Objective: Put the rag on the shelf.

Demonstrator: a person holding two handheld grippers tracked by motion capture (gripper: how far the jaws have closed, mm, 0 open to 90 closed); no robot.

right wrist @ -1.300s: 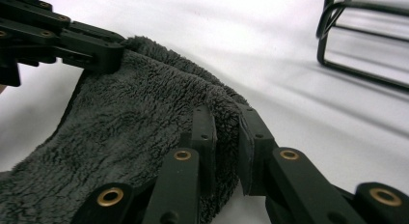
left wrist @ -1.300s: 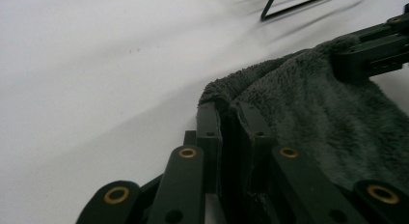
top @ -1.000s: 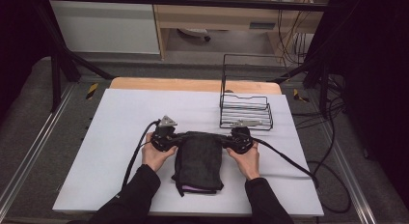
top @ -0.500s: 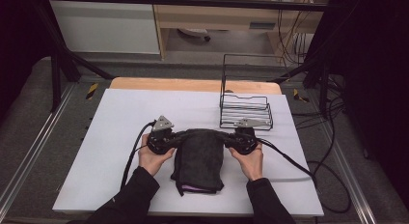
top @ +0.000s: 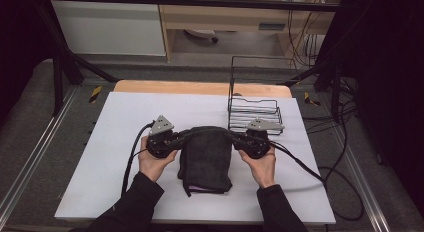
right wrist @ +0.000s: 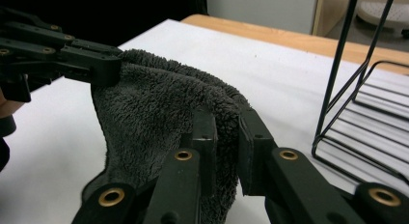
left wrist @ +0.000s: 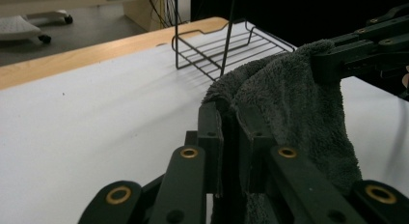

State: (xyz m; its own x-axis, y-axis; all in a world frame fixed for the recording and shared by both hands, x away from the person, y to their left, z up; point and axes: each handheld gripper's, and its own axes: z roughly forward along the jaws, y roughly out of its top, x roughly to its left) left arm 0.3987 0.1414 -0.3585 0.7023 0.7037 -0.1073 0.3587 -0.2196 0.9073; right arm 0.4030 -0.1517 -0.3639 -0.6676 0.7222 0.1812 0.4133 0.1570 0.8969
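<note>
Pinching the near corner of a dark grey towel (left wrist: 294, 113), the left gripper (left wrist: 230, 137) has its jaws drawn close together with the thick pile squeezed between them. The right gripper (right wrist: 223, 142) does the same at the opposite corner, its jaws nearly closed on a fold of the towel (right wrist: 159, 113). In the high view the left gripper (top: 176, 139) and right gripper (top: 239, 139) face each other across the towel's far edge, which is raised between them, while the rest of the towel (top: 205, 162) hangs down and lies on the white table (top: 120, 117) toward the person. A thin pinkish strip shows at the towel's near edge. Each hand wraps its gripper from below, the left hand (top: 152, 162) and right hand (top: 261, 164) in dark sleeves. A black wire rack (top: 254, 109) stands on the table just beyond the right gripper.
</note>
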